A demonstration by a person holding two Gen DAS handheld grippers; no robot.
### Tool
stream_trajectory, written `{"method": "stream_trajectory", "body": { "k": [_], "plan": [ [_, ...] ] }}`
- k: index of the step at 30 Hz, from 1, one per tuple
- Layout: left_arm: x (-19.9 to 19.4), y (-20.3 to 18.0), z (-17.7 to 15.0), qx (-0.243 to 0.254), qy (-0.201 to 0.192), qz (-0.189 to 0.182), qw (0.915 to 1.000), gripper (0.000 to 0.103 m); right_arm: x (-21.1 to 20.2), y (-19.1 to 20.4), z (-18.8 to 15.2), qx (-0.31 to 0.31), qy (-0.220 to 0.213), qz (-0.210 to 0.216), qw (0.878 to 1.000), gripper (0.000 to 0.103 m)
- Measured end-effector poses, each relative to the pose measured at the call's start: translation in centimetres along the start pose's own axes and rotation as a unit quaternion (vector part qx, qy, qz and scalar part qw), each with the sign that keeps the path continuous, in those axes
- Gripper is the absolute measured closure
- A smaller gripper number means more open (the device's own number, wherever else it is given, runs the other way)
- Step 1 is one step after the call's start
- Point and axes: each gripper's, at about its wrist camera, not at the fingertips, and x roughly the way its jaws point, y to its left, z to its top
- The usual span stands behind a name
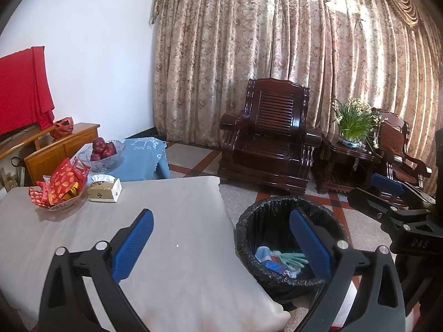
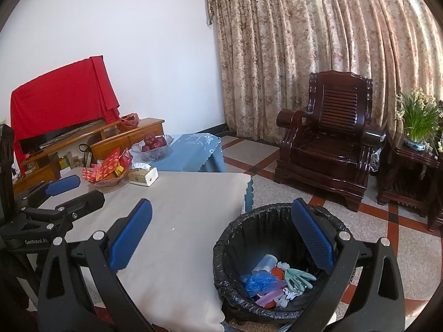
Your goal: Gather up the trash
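A round bin with a black liner (image 1: 250, 222) (image 2: 243, 221) stands on the floor at the right edge of the beige-covered table (image 1: 171, 221) (image 2: 188, 207). Trash lies in its bottom: a green glove (image 2: 300, 276) (image 1: 293, 257), blue plastic (image 2: 256, 280), a pale bottle (image 2: 265, 262) and pink scraps. My left gripper (image 1: 221, 238) is open and empty, above the table's right edge and the bin. My right gripper (image 2: 221, 235) is open and empty, above the same edge. Each gripper shows at the side of the other's view.
At the table's far left stand a bowl of red packets (image 1: 59, 191) (image 2: 106, 170) and a tissue box (image 1: 105, 189) (image 2: 144, 175). Beyond lie a blue-clothed table with a fruit bowl (image 1: 102, 152) (image 2: 152, 145), a dark wooden armchair (image 1: 271, 138) (image 2: 329, 141) and a plant (image 1: 354, 123).
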Motion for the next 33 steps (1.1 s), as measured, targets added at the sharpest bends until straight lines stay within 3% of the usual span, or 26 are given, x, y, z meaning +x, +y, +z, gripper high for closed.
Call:
{"method": "stream_trajectory", "body": {
  "k": [33],
  "plan": [
    [0.11, 0.41, -0.1, 0.0, 0.002, 0.001, 1.0, 0.006, -0.04, -0.49, -0.11, 0.003, 0.002, 0.003, 1.0, 0.005]
  ]
}}
